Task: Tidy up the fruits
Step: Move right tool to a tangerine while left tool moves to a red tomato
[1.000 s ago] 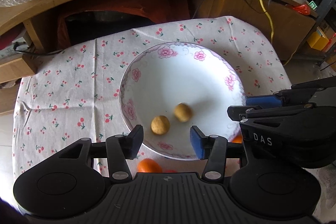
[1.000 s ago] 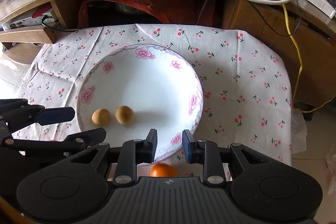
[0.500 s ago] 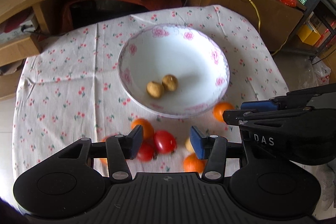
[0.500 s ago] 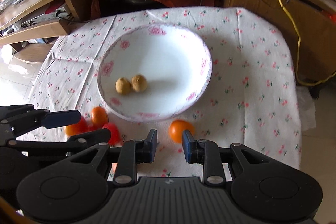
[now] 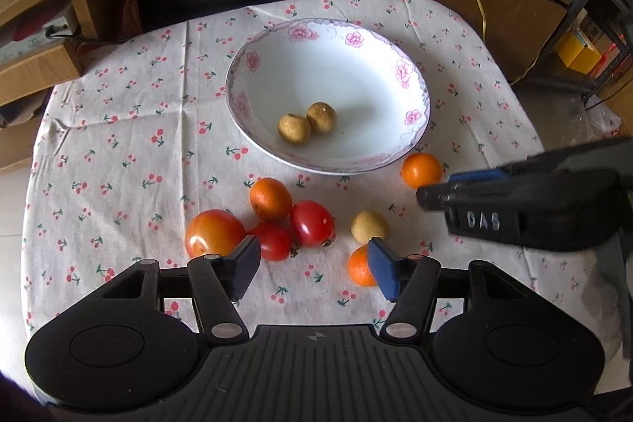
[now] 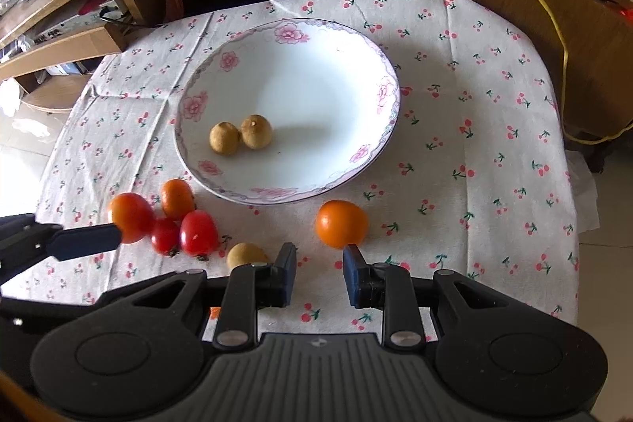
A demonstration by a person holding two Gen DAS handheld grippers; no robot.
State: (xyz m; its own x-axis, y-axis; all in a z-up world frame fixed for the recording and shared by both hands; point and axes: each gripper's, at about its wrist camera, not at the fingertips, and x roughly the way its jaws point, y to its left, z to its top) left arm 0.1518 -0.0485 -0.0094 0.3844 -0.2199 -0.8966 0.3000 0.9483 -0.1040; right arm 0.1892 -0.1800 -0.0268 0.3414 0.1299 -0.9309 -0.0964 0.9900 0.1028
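Left wrist view: the left gripper (image 5: 314,263) hangs wide open and empty above the loose fruit on the cloth-covered counter (image 5: 118,129). Two red tomatoes (image 5: 311,222) touch an orange fruit (image 5: 270,197); a pale longan (image 5: 370,225) lies just beside them. The bowl (image 5: 411,74) holds two brown longans (image 5: 294,129).

Right wrist view: the right gripper (image 6: 319,273), parted and holding nothing, points at a lone orange tomato (image 6: 341,223) near the bowl. That one is probably easiest: lower straight, straddle it at its widest part, and close gently so it neither rolls nor bruises.
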